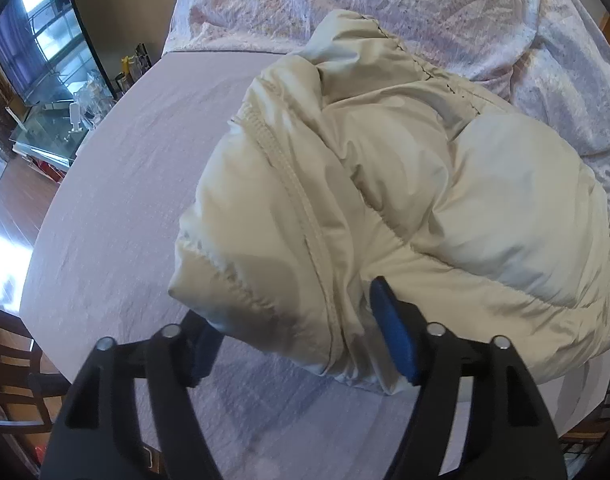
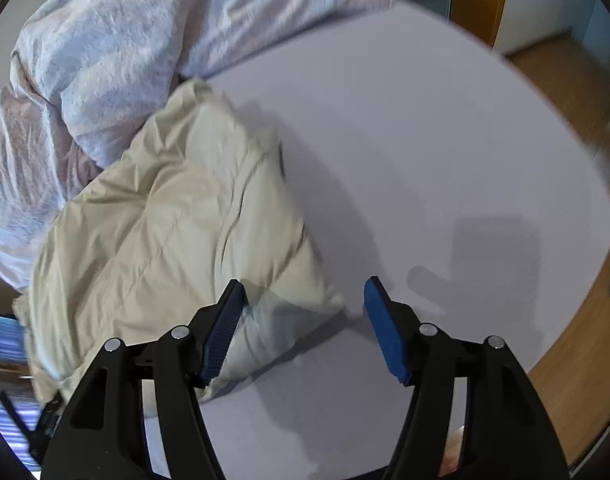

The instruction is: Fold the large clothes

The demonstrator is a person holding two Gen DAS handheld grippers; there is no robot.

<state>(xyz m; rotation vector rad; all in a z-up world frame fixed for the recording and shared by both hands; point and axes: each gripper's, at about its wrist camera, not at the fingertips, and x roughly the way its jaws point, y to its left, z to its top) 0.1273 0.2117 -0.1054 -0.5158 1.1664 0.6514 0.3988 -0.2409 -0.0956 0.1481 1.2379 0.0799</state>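
A cream puffer jacket (image 1: 405, 200) lies bunched on a table covered with a lavender cloth (image 1: 117, 200). Its zipper edge runs down toward my left gripper (image 1: 297, 344), which is open with its blue pads on either side of the jacket's near edge; the left pad is partly hidden under the fabric. In the right wrist view the same jacket (image 2: 165, 220) lies at the left. My right gripper (image 2: 301, 328) is open just above the jacket's near right corner, with its left pad (image 2: 225, 332) over the fabric and its right pad over the bare cloth.
A crumpled pale patterned blanket (image 1: 425, 12) is piled at the table's far side, also in the right wrist view (image 2: 105, 48). Wooden chairs (image 1: 9, 360) stand at the left. A glass TV stand (image 1: 53, 120) stands beyond. Wooden floor (image 2: 565, 120) lies right of the table.
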